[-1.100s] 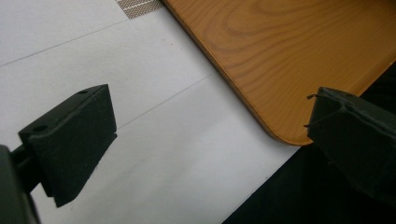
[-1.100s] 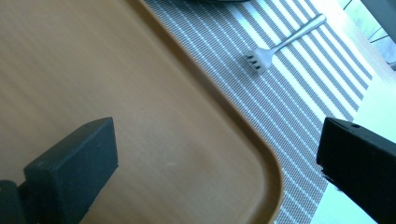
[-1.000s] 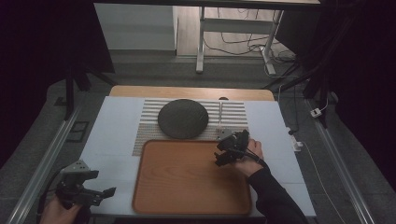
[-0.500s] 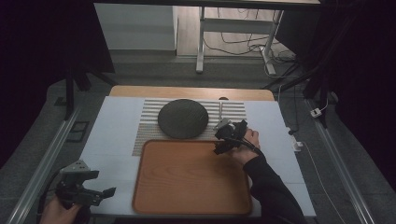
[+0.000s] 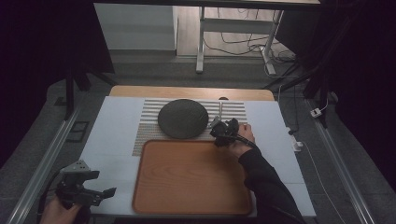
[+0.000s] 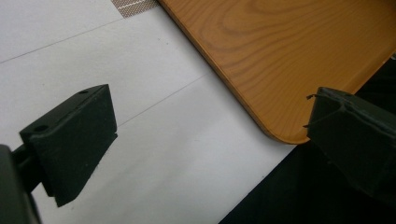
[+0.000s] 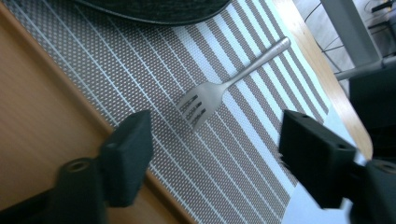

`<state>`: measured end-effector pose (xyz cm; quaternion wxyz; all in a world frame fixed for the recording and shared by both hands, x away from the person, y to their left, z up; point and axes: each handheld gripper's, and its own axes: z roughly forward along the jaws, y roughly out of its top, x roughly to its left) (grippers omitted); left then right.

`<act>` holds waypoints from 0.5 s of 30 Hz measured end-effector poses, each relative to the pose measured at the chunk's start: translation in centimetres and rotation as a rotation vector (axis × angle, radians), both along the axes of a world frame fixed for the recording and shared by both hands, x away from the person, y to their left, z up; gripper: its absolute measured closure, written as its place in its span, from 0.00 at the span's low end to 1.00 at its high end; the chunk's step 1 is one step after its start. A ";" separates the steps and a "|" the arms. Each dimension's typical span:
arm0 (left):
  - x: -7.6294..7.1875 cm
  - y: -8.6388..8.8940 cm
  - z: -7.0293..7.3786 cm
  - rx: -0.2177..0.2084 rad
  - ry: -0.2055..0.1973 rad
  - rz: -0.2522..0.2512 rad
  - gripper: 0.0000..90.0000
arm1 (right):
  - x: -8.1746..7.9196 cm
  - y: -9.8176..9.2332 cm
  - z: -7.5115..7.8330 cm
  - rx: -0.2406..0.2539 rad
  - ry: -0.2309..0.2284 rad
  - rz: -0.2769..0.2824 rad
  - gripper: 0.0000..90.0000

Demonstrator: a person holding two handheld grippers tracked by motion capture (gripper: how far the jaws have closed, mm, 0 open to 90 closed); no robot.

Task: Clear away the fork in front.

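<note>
My left gripper point(image 5: 95, 193) hangs with blocky black jaws spread wide over the smooth white worktop point(image 5: 112, 140), beside the rounded corner of the grained wooden tray point(image 5: 187, 177). My right gripper point(image 7: 215, 140), jaws just closing with nothing pinched between them, hovers over the matte steel fork point(image 7: 219, 88) lying on the ribbed striped placemat point(image 7: 140, 84). Beyond sits a round dark plate point(image 5: 182, 118).

On the desk point(image 5: 112, 140) the tray point(image 5: 187, 182) lies nearest, behind it the mat point(image 5: 144, 135) carries the plate point(image 5: 182, 118), and the fork point(image 5: 217, 116) lies right of the plate.
</note>
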<state>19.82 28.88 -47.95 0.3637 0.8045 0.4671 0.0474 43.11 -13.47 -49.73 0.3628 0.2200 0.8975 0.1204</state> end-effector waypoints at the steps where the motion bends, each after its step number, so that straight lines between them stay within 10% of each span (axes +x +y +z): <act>1: 0.0 0.0 0.0 -0.001 0.001 0.000 0.02 | 0.1 0.2 -0.1 -0.022 0.000 0.007 0.41; 15: 0.0 -0.1 0.0 0.007 0.001 -0.010 0.02 | 1.1 2.1 -2.7 -0.250 -0.047 0.086 0.83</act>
